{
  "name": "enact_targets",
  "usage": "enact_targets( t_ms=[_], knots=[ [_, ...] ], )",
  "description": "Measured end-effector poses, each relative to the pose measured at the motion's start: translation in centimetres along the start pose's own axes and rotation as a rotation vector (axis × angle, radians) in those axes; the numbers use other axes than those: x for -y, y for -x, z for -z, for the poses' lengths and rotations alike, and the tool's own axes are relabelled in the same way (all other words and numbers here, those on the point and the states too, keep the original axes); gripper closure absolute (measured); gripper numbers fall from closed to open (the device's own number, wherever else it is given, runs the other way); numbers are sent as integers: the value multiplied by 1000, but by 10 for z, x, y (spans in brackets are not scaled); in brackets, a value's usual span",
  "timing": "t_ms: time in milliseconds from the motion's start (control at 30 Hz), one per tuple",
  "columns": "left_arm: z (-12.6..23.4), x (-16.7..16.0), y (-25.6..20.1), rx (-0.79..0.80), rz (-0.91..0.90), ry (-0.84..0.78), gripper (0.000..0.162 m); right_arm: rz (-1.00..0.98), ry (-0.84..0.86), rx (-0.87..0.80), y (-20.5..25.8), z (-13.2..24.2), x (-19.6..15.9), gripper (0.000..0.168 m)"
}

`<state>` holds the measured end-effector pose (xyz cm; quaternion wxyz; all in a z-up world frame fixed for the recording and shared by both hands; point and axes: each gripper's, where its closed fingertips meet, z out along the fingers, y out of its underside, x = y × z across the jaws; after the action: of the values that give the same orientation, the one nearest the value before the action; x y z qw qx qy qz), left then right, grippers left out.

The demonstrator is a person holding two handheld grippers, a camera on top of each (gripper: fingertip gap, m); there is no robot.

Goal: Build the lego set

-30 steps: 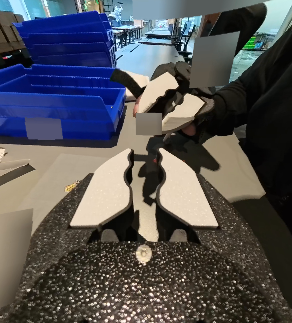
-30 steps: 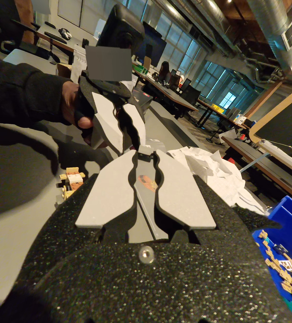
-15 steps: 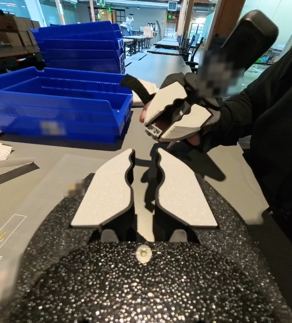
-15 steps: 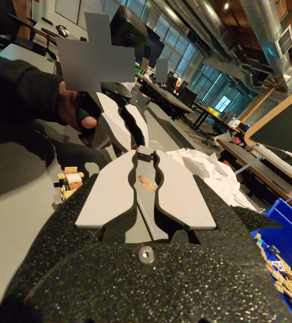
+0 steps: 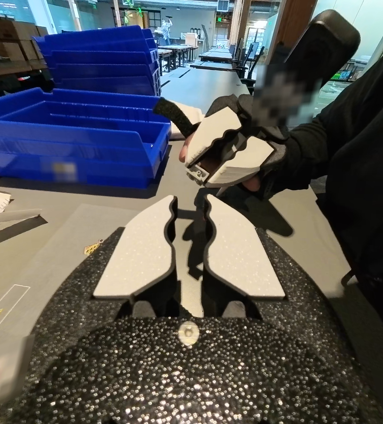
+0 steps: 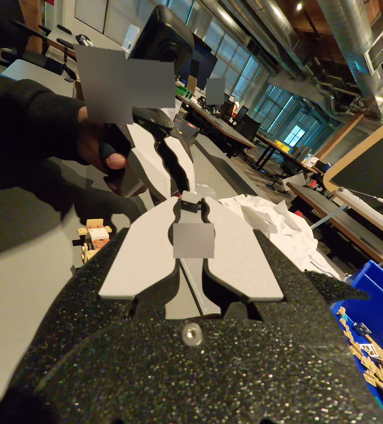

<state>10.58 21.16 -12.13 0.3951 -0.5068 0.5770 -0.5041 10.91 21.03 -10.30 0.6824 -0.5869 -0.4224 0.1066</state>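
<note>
Above the grey worktop (image 5: pixel 48 229) we pinch a small grey lego piece (image 6: pixel 190 202) in our right gripper (image 6: pixel 191 202), its matte pale wavy-edged fingers nearly closed on it. Our left gripper (image 5: pixel 190 202) stands narrowly parted; what it holds we cannot tell. A half-built tan lego model (image 6: pixel 94 238) sits beside us. Tan pieces (image 6: pixel 374 367) fill the blue bin (image 6: pixel 369 282); another blue bin (image 5: pixel 75 142) shows nothing, in an open office
</note>
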Motion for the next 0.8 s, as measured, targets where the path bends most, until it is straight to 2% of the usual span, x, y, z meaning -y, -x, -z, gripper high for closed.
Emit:
enact_targets(
  t_ms=[400,800],
  knots=[
    [1,3,-1,-7,24,-14,141,24,0,-7,1,-1,0,152],
    [0,17,-3,-40,169,-92,142,124,-23,-105,-3,0,8,152]
  ],
)
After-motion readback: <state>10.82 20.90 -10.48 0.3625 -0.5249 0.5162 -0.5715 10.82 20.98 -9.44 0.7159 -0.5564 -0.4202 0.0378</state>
